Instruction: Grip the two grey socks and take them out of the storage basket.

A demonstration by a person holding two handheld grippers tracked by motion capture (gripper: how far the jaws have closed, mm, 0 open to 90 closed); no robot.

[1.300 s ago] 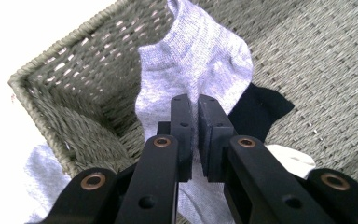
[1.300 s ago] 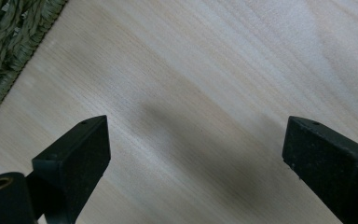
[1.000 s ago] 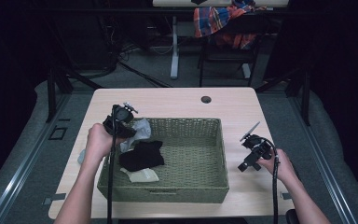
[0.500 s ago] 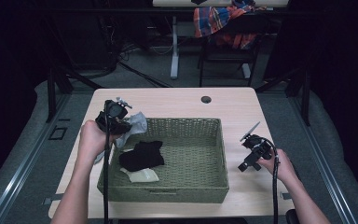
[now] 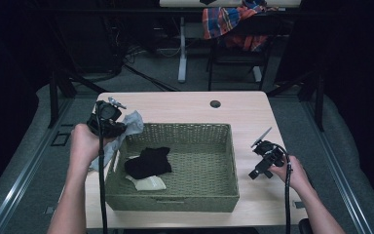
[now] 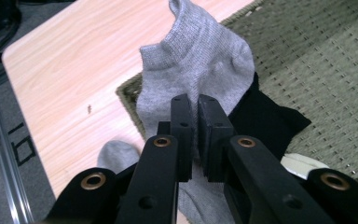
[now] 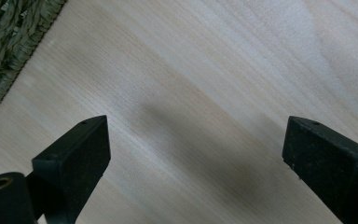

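Observation:
My left gripper (image 5: 119, 129) hangs over the far left corner of the woven basket (image 5: 195, 196), shut on a grey sock (image 5: 129, 126). In the left gripper view the jaws (image 6: 194, 100) pinch the grey sock (image 6: 196, 56), which drapes over the basket's rim (image 6: 130, 91) and onto the table. A black sock (image 5: 148, 162) and a cream sock (image 5: 148, 184) lie inside the basket at its left. My right gripper (image 5: 254, 173) rests over bare table to the right of the basket, open with nothing between its jaws (image 7: 196, 140).
The light wooden table (image 5: 185, 105) has a round cable hole (image 5: 215, 104) at the back. A plaid cloth (image 5: 229, 22) hangs on a chair beyond the table. The basket's corner (image 7: 4, 37) lies close to my right gripper.
My left hand has risen and drawn back to the left, lifting the grey sock from inside the basket up over its left corner. The right hand has stayed put.

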